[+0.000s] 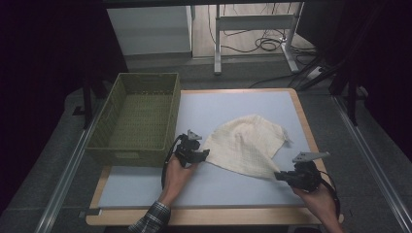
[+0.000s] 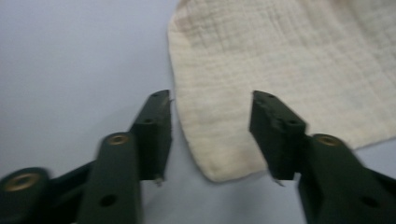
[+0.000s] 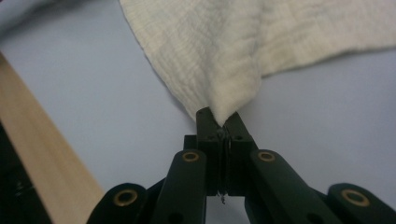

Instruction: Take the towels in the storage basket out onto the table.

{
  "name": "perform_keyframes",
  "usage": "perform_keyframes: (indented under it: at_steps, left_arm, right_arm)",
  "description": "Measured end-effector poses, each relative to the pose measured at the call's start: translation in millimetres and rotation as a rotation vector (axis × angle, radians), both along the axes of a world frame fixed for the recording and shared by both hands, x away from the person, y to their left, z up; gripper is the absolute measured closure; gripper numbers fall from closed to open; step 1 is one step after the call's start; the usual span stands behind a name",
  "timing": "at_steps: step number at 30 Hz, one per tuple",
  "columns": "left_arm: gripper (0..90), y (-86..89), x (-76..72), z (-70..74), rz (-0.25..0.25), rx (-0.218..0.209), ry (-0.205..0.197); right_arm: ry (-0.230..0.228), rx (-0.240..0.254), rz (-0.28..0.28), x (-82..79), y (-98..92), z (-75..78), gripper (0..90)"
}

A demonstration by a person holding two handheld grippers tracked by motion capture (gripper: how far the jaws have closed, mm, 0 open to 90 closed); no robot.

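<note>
- Green basket [image 1: 138, 119]: left of the cloth, on the table [image 1: 145, 187] at its left edge.
- Left hand [image 1: 176, 175]: reaching in from the near edge, left gripper [image 1: 201, 154] levelled at the left corner of the cloth; jaws apart, corner between them, pads not pressing.
- Cream cloth [image 1: 245, 143]: spread flat mid-table, right of the basket.
- Right hand [image 1: 318, 196]: at the cloth's near right corner, right gripper [image 1: 279, 175] low and pointed leftward; jaws clamped onto that corner.
</note>
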State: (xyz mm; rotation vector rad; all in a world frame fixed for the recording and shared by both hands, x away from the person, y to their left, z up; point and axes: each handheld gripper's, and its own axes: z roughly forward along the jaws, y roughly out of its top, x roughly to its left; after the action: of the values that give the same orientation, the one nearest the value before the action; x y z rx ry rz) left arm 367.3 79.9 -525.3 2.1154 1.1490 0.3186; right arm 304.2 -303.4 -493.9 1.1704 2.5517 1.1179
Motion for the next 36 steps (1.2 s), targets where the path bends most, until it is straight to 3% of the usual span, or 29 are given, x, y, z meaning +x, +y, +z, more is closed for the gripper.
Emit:
perform_keyframes:
  at_steps: [2, 3, 6, 8, 10, 14, 20, 22, 24, 29, 36]
  left_arm:
    - [57.6, -6.3, -3.6, -4.6, -0.025, 0.033, 0.017]
    - [59.1, -8.3, -8.0, -5.6, -0.033, 0.046, -0.009]
    - [81.8, -8.5, -12.7, -5.4, -0.069, 0.026, 0.004]
    - [87.4, -8.3, -14.5, -3.1, -0.083, 0.038, 0.013]
    - [87.8, -6.2, -18.8, 0.1, -0.097, 0.029, 0.018]
    - [87.5, 1.8, -32.7, 5.8, -0.116, 0.014, 0.019]
    - [86.3, 16.2, -61.9, 5.5, -0.158, -0.016, 0.058]
    - [78.7, 19.2, -69.0, 5.6, -0.168, -0.029, 0.071]
    - [66.3, 20.9, -72.7, 8.9, -0.155, -0.018, 0.036]
    - [57.1, 13.2, -52.2, 22.5, -0.120, -0.013, -0.022]
    - [57.3, -15.4, -2.9, 31.4, -0.107, -0.007, -0.039]
  right_arm:
    - [0.014, 0.003, -0.008, -5.0, -6.5, -3.7, 87.2]
    - [0.018, 0.003, -0.011, -6.5, -8.2, -5.7, 86.9]
    - [0.035, 0.008, -0.030, -9.7, -13.6, -15.7, 80.1]
    - [0.041, 0.017, -0.034, -10.2, -14.3, -20.4, 82.2]
    - [0.033, 0.019, -0.028, -12.1, -13.1, -20.6, 86.7]
    - [0.020, 0.028, -0.008, -20.8, -9.7, -14.9, 87.5]
    - [0.029, 0.020, 0.025, -42.9, -9.3, -10.3, 87.6]
    - [0.045, 0.012, 0.037, -51.7, -11.9, -10.5, 87.0]
    - [0.044, -0.001, 0.033, -57.9, -16.7, -8.3, 81.0]
    - [-0.009, -0.019, -0.025, -46.9, -29.3, 0.8, 73.8]
    - [-0.055, -0.033, -0.100, 8.5, -28.6, 1.6, 73.4]
